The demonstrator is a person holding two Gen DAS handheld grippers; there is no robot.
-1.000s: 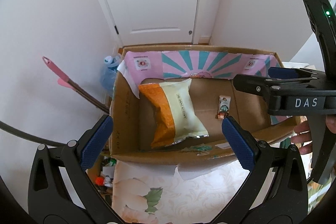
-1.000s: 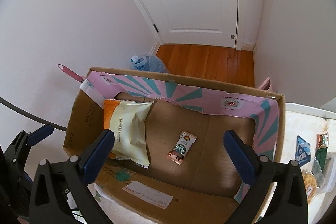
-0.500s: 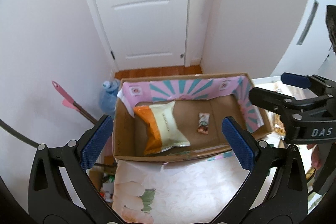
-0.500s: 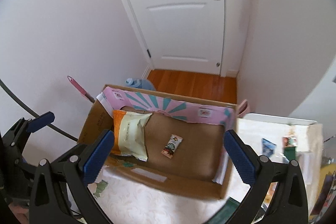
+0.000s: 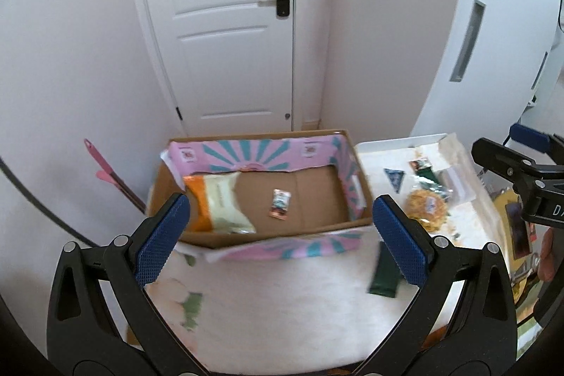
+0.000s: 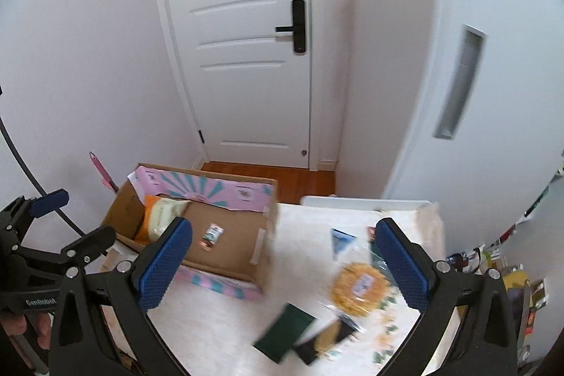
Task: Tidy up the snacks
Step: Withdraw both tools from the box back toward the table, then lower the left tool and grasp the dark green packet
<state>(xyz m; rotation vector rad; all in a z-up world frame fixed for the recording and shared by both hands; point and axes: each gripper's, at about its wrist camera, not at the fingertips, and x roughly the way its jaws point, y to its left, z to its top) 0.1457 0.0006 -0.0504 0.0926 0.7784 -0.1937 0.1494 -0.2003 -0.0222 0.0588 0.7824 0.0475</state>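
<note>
Snacks lie loose on the white table [image 6: 229, 333], to the right of the cardboard box [image 5: 268, 231] that should take them. Nearest, both grippers hover above the table with nothing in them: the left gripper [image 5: 278, 235] has its blue pads spread wide, and the right gripper [image 6: 282, 263] is spread just as wide. Just beyond the right gripper lies a dark green packet [image 6: 285, 332], touching a darker pouch [image 6: 322, 339] on its right; both are blurred. A little farther right sits a round yellow snack [image 6: 359, 284] in clear wrap, and past it a small blue triangular packet [image 6: 341, 240].

The step in hand looks like choosing the next snack, and the green packet is the closest to the right gripper. To do it well, the fingers should straddle the short width of the packet, come down flat to the table and close on it alone, since the darker pouch touches it and could be dragged along.

Farther left, the box stands open, already holding an orange and cream bag [image 5: 218, 199] at its left end and a small bar [image 5: 280, 204] mid-floor, so its right half is free. A pink liner flap [image 5: 289, 247] droops over the near wall; the carry should clear that wall. Beyond are a white door [image 5: 225, 34] and a pink-handled tool [image 5: 105, 171] against the wall.
</note>
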